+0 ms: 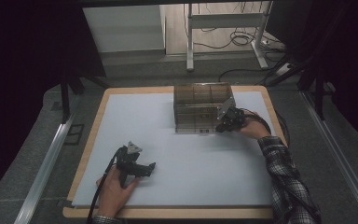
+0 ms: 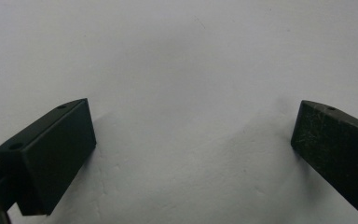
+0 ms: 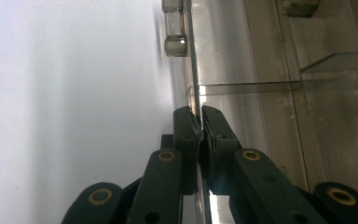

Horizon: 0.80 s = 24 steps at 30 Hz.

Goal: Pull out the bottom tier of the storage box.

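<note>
A clear plastic box (image 1: 204, 108) with inner dividers stands on the white table (image 1: 168, 140) near its far edge, a little toward the far right corner. The right gripper (image 1: 220, 127) is at the box's near right corner, and in the right gripper view its jaws are pressed together on a thin clear wall (image 3: 196, 70) of the box, so it grips this wall. The left gripper (image 1: 152, 166) rests low near the near left part of the table, well apart from the box; its jaws stand wide apart with nothing between them, only the bare white surface. I judge the box to be light and stiff, but smooth and slippery, and the thin wall could crack or slide out if squeezed or pulled hard. A hold on a wall close to a corner or divider seems safest. The middle and near side of the table are free, so there is much room to pull the box toward the person; the far edge is close.
</note>
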### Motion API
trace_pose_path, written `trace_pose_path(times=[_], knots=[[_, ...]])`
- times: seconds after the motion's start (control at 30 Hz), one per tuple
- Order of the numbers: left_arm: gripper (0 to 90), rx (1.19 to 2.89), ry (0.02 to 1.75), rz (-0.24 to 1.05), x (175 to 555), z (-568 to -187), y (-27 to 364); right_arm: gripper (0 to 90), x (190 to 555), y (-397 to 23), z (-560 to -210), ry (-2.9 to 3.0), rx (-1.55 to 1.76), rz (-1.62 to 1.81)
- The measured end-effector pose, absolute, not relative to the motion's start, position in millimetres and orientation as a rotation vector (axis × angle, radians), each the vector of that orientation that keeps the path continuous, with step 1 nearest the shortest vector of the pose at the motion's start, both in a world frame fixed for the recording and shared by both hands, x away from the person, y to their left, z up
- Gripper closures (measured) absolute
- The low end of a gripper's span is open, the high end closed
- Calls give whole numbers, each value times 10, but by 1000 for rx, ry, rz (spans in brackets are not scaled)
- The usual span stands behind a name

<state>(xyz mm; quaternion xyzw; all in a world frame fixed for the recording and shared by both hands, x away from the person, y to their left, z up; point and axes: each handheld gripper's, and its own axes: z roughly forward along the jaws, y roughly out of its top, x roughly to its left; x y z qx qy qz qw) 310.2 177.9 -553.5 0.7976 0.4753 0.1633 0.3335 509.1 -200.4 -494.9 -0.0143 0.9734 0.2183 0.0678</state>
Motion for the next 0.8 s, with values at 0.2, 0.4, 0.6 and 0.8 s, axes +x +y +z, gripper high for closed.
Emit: trace_pose_path(times=[0.2, 0.4, 0.6, 0.8], knots=[[0, 2082, 1241, 427, 3102, -5535, 1779, 853, 5032, -2011, -4930, 2942, -62, 657], [0, 2082, 1241, 426, 3102, -5535, 1779, 852, 4961, -2012, -4906, 2940, -92, 655], [0, 2082, 1241, 427, 3102, -5535, 1779, 851, 4868, -2011, -4897, 2946, -120, 651], [0, 2083, 1241, 427, 3102, -5535, 1779, 851, 4785, -2034, -4899, 2951, -137, 657]])
